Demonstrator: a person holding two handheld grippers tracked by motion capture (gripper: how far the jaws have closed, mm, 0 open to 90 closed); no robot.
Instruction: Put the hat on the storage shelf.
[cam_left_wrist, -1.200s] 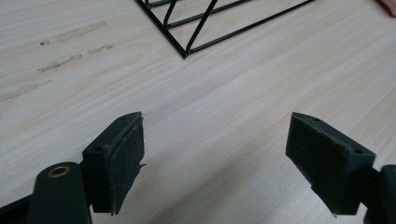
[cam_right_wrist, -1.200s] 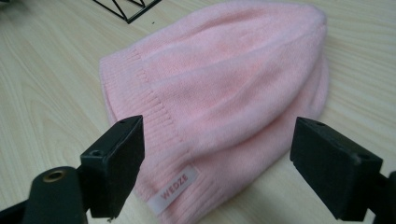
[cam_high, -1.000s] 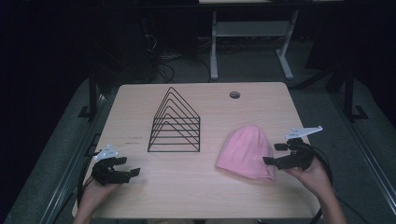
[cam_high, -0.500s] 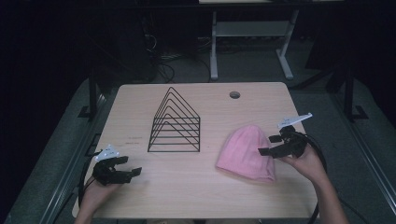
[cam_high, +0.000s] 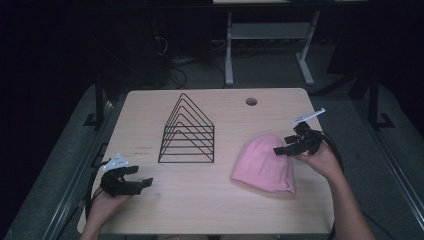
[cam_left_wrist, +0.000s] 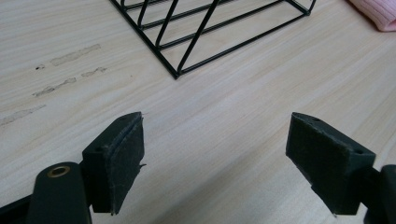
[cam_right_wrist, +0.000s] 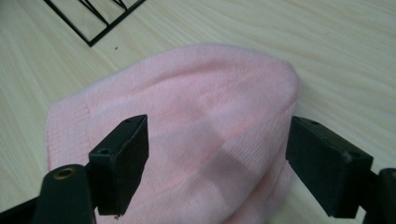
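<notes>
Light wood table — right gripper jaws wide, just easing narrower, empty, pink beanie right beneath; left gripper wide open, empty — wire rack ahead.

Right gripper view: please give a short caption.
Open right gripper poised above a pink knit hat lying on the wooden table.

Pink knit hat (flat, table's right)

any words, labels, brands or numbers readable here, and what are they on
None can be read.
A small dark mark on the table, left of the black wire rack in the high view, may be print but is too small to tell.
The pink knit hat shows no label.
</notes>
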